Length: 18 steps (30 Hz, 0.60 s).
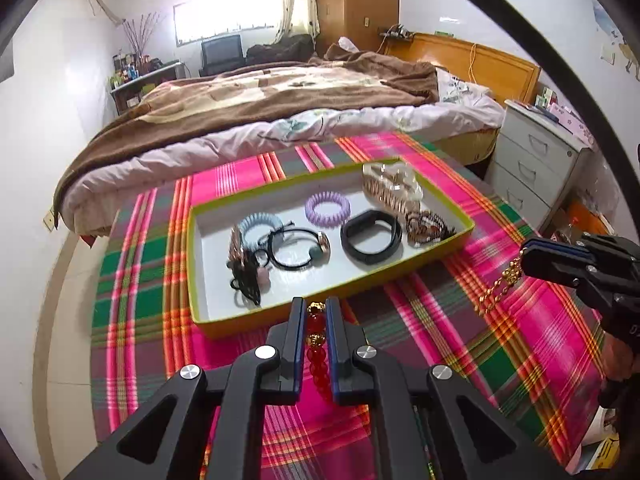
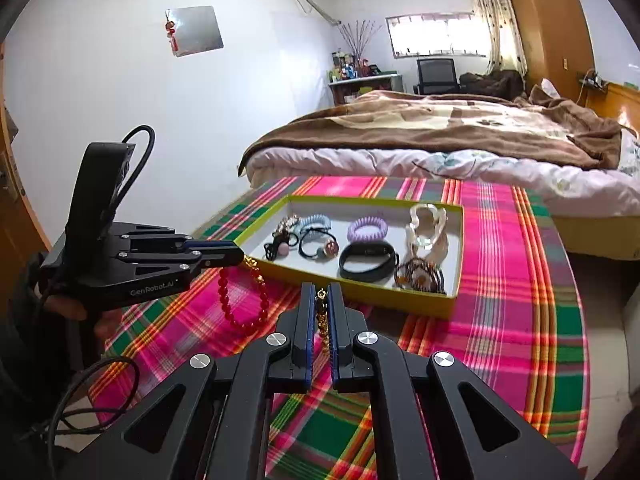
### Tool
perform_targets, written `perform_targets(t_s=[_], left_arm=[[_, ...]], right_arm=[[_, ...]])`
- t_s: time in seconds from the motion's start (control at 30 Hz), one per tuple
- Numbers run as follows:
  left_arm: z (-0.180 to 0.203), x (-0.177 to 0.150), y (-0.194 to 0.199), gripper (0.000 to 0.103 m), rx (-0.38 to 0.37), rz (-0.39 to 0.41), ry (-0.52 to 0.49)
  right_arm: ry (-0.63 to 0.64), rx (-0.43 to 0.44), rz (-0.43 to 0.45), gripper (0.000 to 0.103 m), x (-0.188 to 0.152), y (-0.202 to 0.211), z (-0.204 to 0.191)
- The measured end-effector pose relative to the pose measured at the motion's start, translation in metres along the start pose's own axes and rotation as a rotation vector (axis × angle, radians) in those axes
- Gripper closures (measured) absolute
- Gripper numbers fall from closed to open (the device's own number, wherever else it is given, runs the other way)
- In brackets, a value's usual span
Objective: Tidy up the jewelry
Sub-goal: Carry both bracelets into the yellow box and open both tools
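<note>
Holding hair ties [image 1: 296, 246], tray [image 1: 460, 220] sits; left claw [image 1: 316, 308] grips red bracelet [image 1: 318, 356], right claw [image 2: 321, 292] gold chain [image 2: 322, 326].

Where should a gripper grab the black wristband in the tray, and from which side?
Pinch the black wristband's near arc, one finger inside the loop and one outside, coming straight down. It lies flat in the tray, its centre open, and the beaded bracelet pile crowds its far right side.

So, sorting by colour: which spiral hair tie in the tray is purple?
The purple spiral tie, lying alone mid-tray; the pale blue one sits among black bands.
</note>
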<state>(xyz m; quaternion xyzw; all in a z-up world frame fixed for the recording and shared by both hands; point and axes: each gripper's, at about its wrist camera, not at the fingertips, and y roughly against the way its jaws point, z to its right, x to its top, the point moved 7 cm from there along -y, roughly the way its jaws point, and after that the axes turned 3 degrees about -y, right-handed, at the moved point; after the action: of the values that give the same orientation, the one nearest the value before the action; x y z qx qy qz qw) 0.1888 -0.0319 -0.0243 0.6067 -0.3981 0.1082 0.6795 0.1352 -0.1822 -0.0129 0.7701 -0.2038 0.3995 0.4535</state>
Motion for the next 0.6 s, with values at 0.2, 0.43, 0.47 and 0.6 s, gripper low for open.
perform_targets(t_s=[0.2, 0.43, 0.47, 0.6], left_arm=[[-0.007, 0.015, 0.014, 0.094, 0.015, 0.037, 0.005], [-0.022, 0.037, 0.020, 0.094, 0.009, 0.069, 0.027], [-0.024, 0.042, 0.020, 0.094, 0.005, 0.074, 0.031], [-0.034, 0.062, 0.020, 0.094, 0.001, 0.101, 0.048]], right_arm=[[0.013, -0.007, 0.019, 0.097, 0.014, -0.001, -0.001], [0.018, -0.017, 0.034, 0.097, 0.033, -0.011, -0.001], [0.014, -0.020, 0.037, 0.097, 0.037, -0.014, 0.000], [-0.002, -0.019, 0.038, 0.097, 0.047, -0.026, 0.004]])
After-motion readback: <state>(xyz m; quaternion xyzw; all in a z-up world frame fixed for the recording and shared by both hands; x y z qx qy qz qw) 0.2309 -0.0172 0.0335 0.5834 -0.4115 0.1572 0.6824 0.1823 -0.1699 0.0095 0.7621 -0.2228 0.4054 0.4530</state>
